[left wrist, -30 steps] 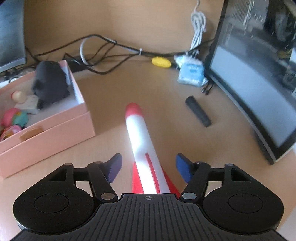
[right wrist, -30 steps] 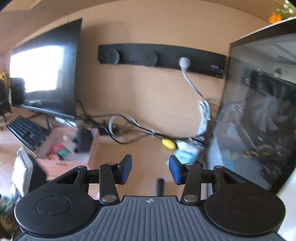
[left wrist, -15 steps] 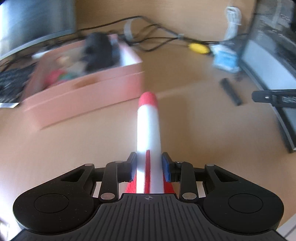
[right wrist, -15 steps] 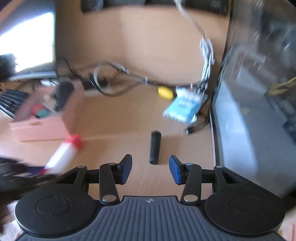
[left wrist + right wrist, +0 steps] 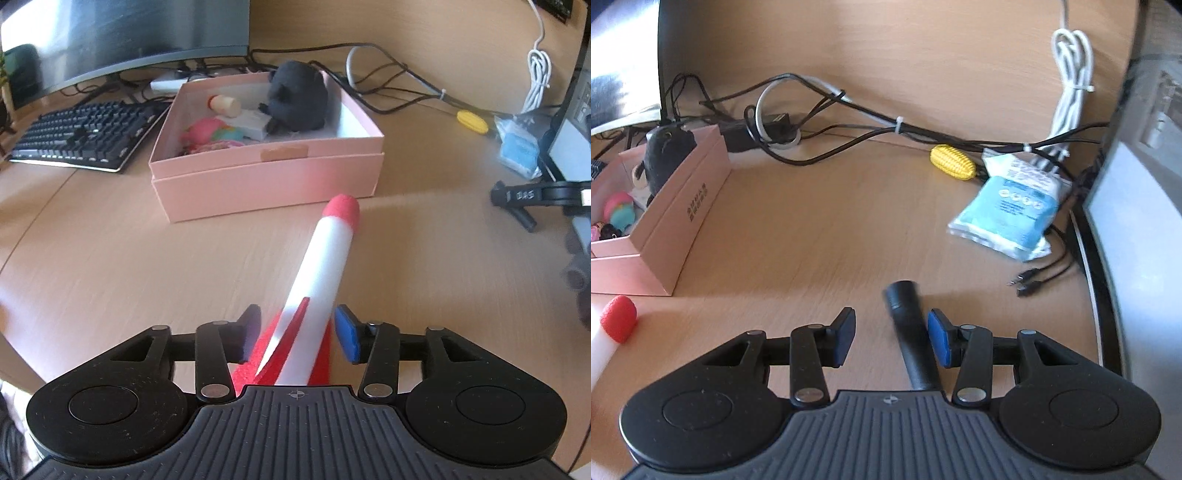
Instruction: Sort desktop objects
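The wooden desk (image 5: 110, 258) fills both views, with a dark monitor (image 5: 110, 37) at eleven o'clock in the left wrist view and a black keyboard (image 5: 81, 136) below it at ten. The pink box (image 5: 266, 177) sits at twelve o'clock there, open-topped, holding a black plush toy (image 5: 297, 96), a small wooden peg figure (image 5: 225, 104) and a pink and teal toy (image 5: 212, 133). In the right wrist view the same box lies at nine o'clock.

The toy rocket (image 5: 325, 266), white with a red nose and red fins, lies between the fingers of the left gripper (image 5: 299, 332), its nose pointing to one o'clock, near the box's front wall but apart from it. The jaws are opening, at a middling width, and the pads stand just off the rocket's body.

A blue tissue pack (image 5: 1012, 214) lies at two o'clock in the right wrist view, just beside a yellow corn-shaped toy (image 5: 952, 161); cables (image 5: 827, 107) run along the back edge.

The black marker (image 5: 912, 332) lies on the desk between the fingers of the right gripper (image 5: 892, 338), close to the right-hand pad. Those jaws are closing, at a moderate gap; the left-hand pad is clear of it.
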`<control>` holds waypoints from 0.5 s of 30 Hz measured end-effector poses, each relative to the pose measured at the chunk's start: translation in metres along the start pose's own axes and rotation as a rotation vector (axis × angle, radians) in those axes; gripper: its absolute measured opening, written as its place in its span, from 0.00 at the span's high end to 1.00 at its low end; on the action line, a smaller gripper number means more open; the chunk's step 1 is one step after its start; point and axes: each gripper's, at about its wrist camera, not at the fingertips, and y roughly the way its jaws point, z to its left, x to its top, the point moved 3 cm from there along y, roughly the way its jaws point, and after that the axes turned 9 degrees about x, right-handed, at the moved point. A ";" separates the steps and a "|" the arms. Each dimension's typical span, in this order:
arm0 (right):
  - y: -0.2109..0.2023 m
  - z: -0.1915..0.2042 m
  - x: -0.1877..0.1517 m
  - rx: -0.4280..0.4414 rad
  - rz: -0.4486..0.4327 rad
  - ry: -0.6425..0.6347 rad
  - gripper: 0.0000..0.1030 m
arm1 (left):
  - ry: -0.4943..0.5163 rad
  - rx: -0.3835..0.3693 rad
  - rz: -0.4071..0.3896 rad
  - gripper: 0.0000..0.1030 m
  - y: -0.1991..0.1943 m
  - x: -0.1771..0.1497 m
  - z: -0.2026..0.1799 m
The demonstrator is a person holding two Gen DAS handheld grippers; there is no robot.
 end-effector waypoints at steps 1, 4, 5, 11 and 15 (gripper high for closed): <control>0.002 0.001 0.000 0.003 0.003 -0.005 0.64 | 0.000 -0.001 -0.003 0.46 -0.001 0.001 -0.002; 0.002 0.003 -0.001 0.018 0.006 -0.018 0.69 | 0.007 -0.009 -0.005 0.45 -0.001 0.002 -0.005; 0.001 0.004 -0.001 0.026 0.006 -0.020 0.73 | 0.008 -0.010 -0.006 0.44 -0.001 0.002 -0.007; -0.016 0.037 -0.017 0.146 0.028 -0.080 0.81 | 0.007 0.004 0.001 0.41 0.006 0.005 -0.009; -0.034 0.073 -0.041 0.255 0.044 -0.152 0.81 | 0.011 0.009 -0.009 0.37 0.006 0.007 -0.008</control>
